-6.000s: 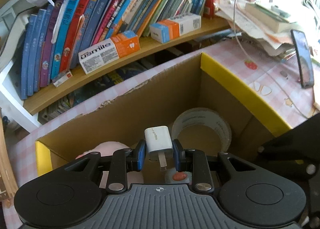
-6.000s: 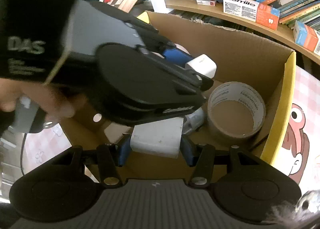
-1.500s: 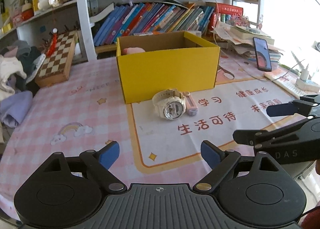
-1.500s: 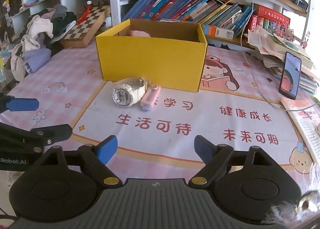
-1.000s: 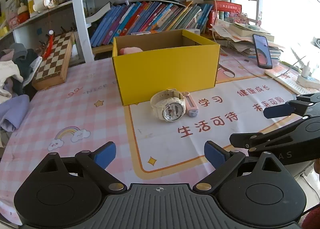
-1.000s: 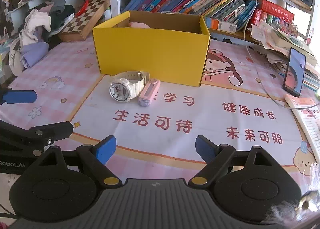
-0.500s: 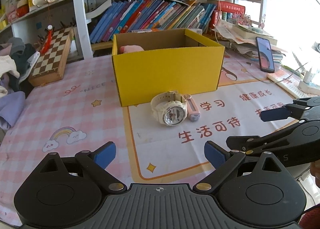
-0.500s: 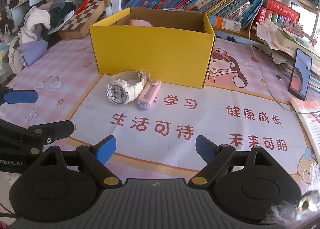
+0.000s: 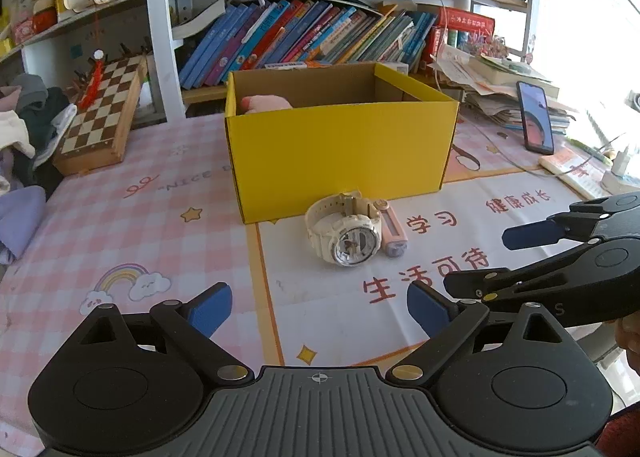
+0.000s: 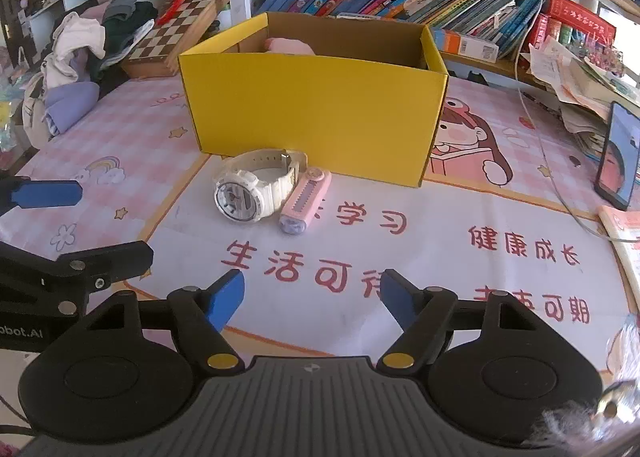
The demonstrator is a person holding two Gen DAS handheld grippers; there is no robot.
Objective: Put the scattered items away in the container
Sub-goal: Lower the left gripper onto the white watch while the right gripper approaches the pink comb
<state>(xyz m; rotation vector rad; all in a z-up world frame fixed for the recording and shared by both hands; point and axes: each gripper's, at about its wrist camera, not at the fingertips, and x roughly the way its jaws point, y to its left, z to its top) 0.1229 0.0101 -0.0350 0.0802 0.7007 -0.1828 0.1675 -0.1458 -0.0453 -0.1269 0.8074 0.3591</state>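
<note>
A yellow cardboard box (image 9: 340, 153) (image 10: 316, 113) stands on the pink checked table mat, with a pink soft item (image 9: 264, 102) (image 10: 290, 46) showing over its rim. In front of it lie a white wristwatch (image 9: 346, 231) (image 10: 252, 189) and, touching its right side, a small pink stick-shaped gadget (image 9: 392, 231) (image 10: 306, 201). My left gripper (image 9: 320, 307) is open and empty, well short of the watch. My right gripper (image 10: 312, 295) is also empty; its jaws are closing with nothing between them, short of the pink gadget. Each gripper shows at the edge of the other's view.
A chessboard box (image 9: 102, 117) and a heap of clothes (image 10: 80, 53) lie left. A shelf of books (image 9: 304, 37) runs behind the box. A phone (image 10: 616, 155) stands propped at the right, with a cable, papers and a power strip (image 9: 624, 173) near it.
Both views have drawn a little nearer to the watch and the pink gadget. The right gripper's jaws stand narrower than half a second ago. The left gripper's jaws are unchanged.
</note>
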